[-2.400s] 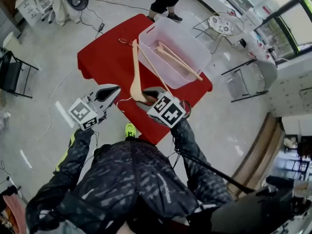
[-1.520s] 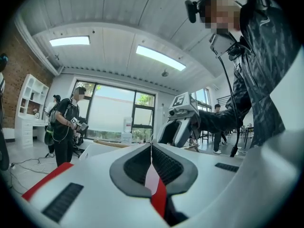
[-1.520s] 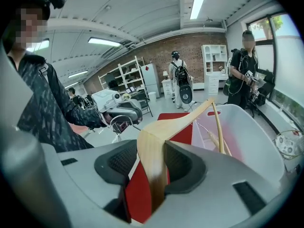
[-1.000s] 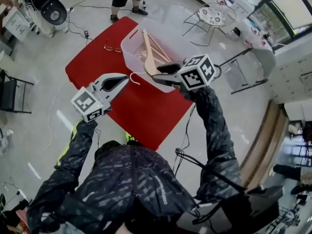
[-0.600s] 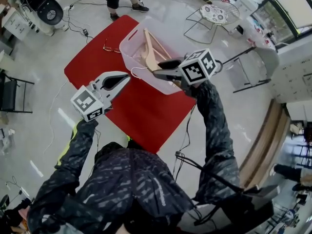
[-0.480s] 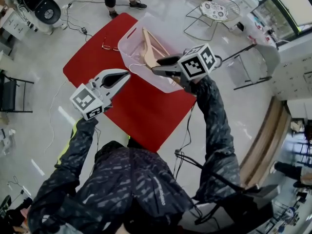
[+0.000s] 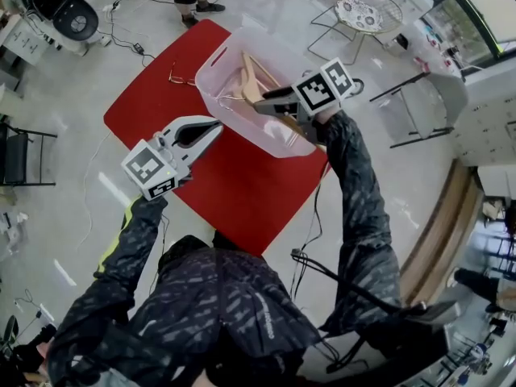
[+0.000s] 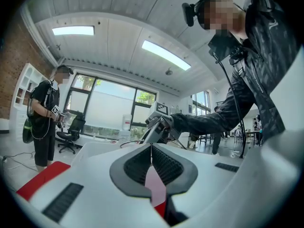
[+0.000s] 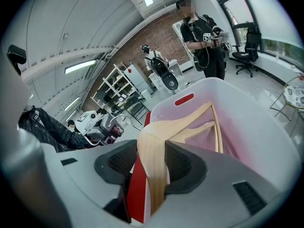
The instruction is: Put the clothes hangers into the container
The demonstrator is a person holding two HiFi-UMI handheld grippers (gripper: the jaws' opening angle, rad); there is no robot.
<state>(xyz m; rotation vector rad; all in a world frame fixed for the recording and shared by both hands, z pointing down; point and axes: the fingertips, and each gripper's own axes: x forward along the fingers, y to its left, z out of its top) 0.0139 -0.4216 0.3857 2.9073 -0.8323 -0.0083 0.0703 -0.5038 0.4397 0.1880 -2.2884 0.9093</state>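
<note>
One wooden hanger (image 9: 190, 120) is clamped between the pads of our right gripper (image 9: 151, 163). Its far end reaches down inside the clear container (image 7: 274, 139), which stands on the red table (image 7: 161, 95). Our left gripper (image 8: 151, 148) hangs near the container, above the table, its jaws closed together on nothing.

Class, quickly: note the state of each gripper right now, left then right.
Left gripper: closed, nothing between its jaws.
Right gripper: closed on a wooden hanger.
</note>
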